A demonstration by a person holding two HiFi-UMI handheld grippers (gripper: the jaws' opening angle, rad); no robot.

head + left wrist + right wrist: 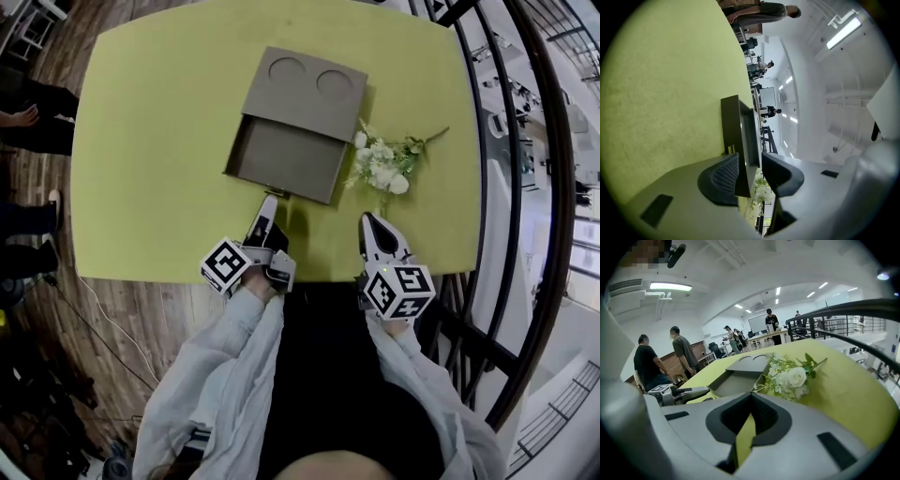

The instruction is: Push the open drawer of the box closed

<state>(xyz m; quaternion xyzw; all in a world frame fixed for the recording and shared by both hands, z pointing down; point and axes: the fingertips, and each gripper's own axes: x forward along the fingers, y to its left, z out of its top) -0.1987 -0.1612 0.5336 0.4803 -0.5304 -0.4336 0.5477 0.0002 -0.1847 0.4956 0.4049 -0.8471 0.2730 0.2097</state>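
Grey drawer stands open from box.
Left gripper, jaws apart, may skew it pushing off-centre; right gripper closed, empty.

Operator wear: pale grey long sleeves, loose and creased.
Kit: left gripper and right gripper, white-grey shells, black ribbed pads, black-and-white marker cubes.

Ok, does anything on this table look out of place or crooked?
The drawer of the grey box stands pulled out toward the person, and the box sits skewed to the edges of the table. Some white flowers lie loose beside the drawer's right side. Nothing looks spilled or broken.
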